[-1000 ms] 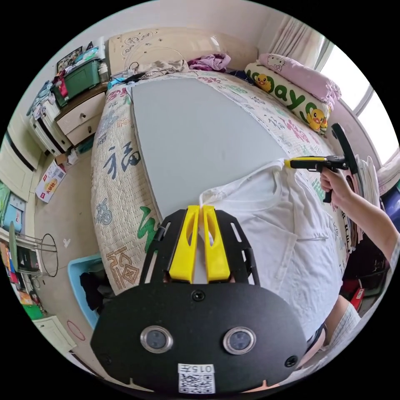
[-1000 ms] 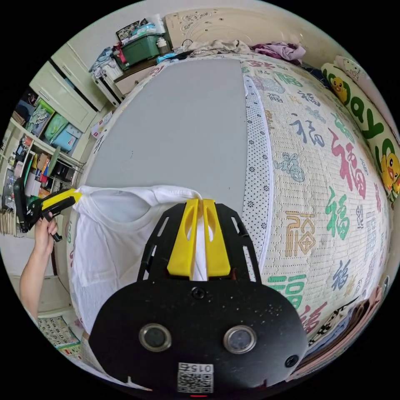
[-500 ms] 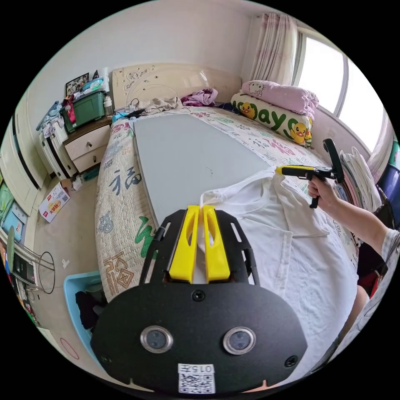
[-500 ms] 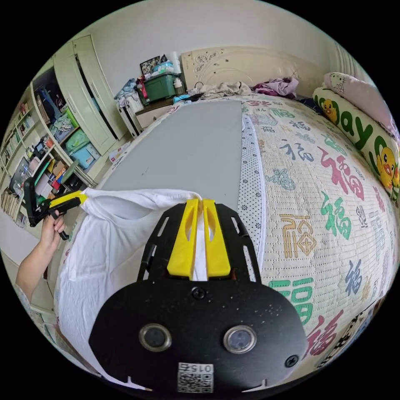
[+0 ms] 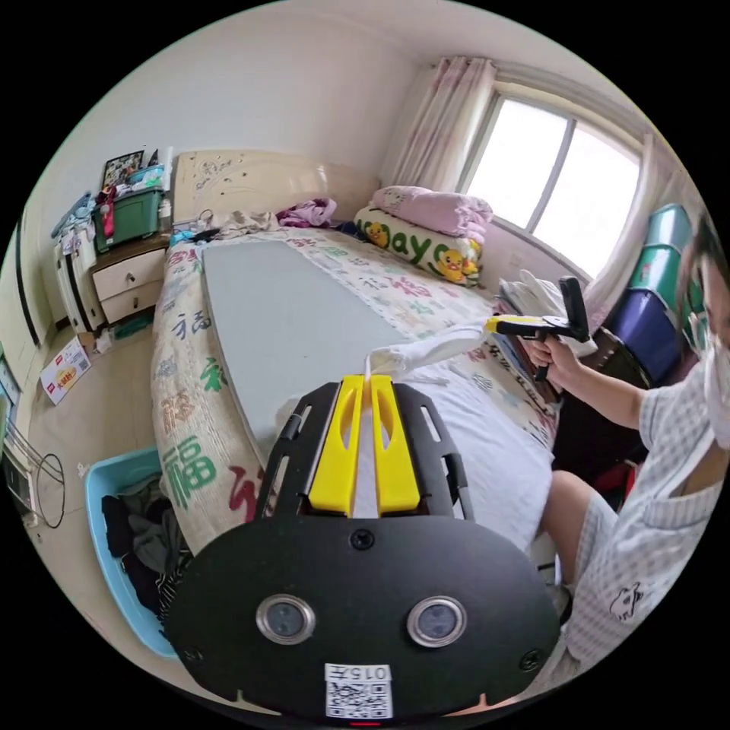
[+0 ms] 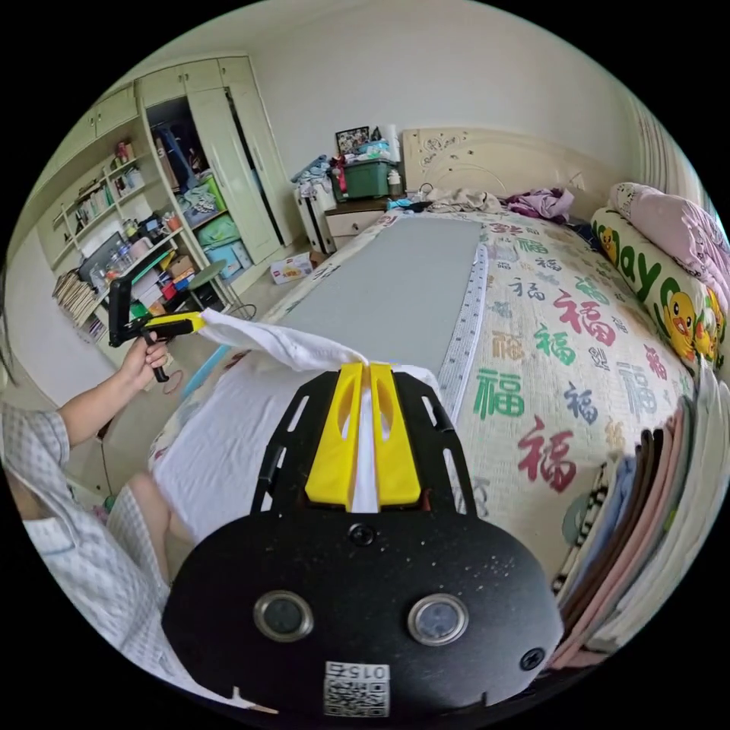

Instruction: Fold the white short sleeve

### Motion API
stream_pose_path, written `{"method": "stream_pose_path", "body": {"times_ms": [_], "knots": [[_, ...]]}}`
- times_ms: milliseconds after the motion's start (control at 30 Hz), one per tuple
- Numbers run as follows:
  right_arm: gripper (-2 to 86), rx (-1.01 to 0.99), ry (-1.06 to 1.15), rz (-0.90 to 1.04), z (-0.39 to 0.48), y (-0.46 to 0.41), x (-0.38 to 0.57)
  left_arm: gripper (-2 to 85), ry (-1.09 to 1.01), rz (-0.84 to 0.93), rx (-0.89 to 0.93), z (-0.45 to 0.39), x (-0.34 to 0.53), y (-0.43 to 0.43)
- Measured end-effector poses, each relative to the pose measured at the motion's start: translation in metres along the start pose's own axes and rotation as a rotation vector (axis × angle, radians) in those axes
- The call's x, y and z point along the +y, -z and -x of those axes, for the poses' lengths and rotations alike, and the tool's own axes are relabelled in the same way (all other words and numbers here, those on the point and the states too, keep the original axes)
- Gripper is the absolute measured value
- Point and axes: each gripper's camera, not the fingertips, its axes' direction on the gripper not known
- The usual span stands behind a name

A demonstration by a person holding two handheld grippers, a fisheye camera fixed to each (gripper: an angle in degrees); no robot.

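Observation:
The white short-sleeve shirt (image 5: 487, 456) hangs stretched between both grippers above the near end of the bed, its lower part draping over the bed's edge. My left gripper (image 5: 368, 378) is shut on one shoulder of the shirt. The same gripper appears at the left of the right gripper view (image 6: 199, 319), held in a hand. My right gripper (image 6: 365, 366) is shut on the other shoulder of the white shirt (image 6: 228, 433); it appears in the left gripper view (image 5: 490, 325) at the right, gripped by a hand.
A grey board (image 5: 281, 319) lies on the patterned bedspread (image 6: 578, 334). Pillows (image 5: 426, 236) line the window side. A blue basket (image 5: 114, 525) with dark clothes stands on the floor. Folded clothes (image 6: 654, 517) are stacked at the bed's corner. The person (image 5: 646, 494) sits at the bed's foot.
Both grippers have risen and drawn back towards the person, lifting the shirt's shoulders off the board; both cameras have tilted up, so more of the room and the person shows.

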Motion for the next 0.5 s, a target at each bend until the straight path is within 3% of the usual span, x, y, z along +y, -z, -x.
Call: {"method": "stream_pose_path", "body": {"times_ms": [133, 267, 500], "knots": [[0.7, -0.038, 0.004, 0.065, 0.049, 0.088, 0.091, -0.1, -0.044, 0.114, 0.052, -0.061, 0.077, 0.024], [1.2, -0.04, -0.072, 0.206, 0.084, 0.121, 0.174, 0.3, 0.068, 0.203, 0.079, -0.103, 0.175, 0.02], [4.5, 0.014, -0.177, 0.409, 0.102, 0.141, 0.209, 3.4, 0.232, 0.32, 0.012, -0.116, 0.254, 0.002]]}}
